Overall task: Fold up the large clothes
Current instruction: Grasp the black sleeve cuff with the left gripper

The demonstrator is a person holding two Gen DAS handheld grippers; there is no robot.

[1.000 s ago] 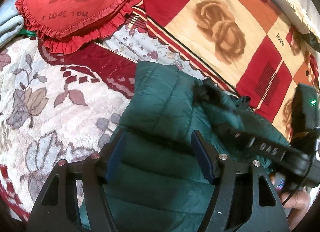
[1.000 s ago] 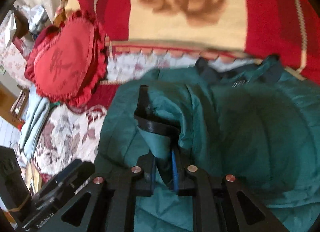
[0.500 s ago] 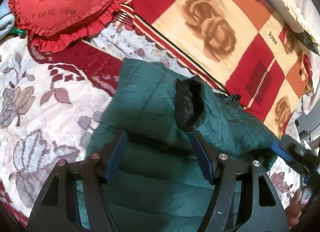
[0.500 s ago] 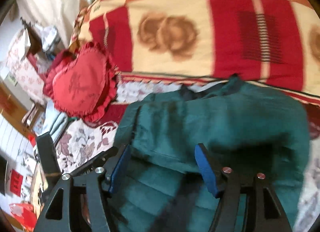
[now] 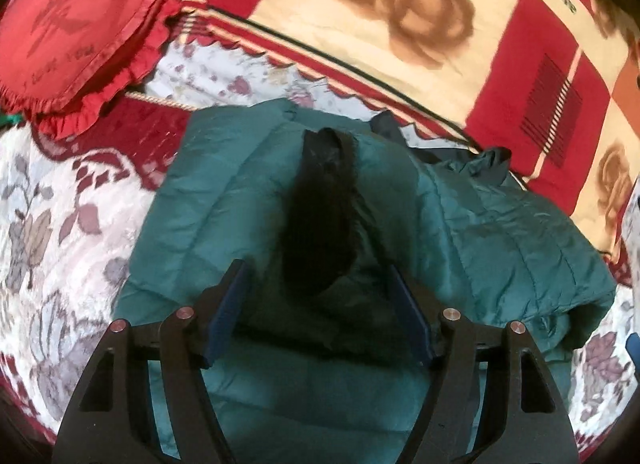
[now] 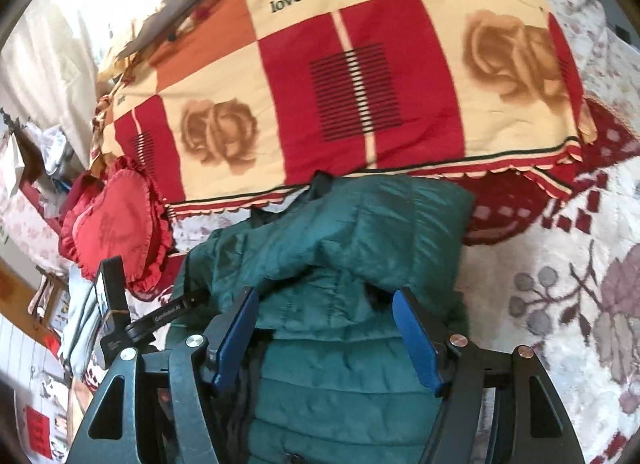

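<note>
Both hand-held grippers are tilting steeply down over the dark green quilted puffer jacket (image 5: 224, 200) that is lying bunched on the floral bedspread (image 5: 60, 224), the left gripper (image 5: 318, 316) gaping wide and holding nothing, the right gripper (image 6: 326, 334) having just been opening, its blue pads (image 6: 236, 338) gripping nothing.

We lose the near end of the green jacket (image 5: 224, 200) under the frame of the left tongs (image 5: 316, 316) and off the bottom edge. The heart cushion (image 5: 76, 28) is cut by the left edge – its lettering is too blurred to read. In the right wrist view, the clutter (image 6: 44, 152) beside the bed is too small to tell apart.
</note>
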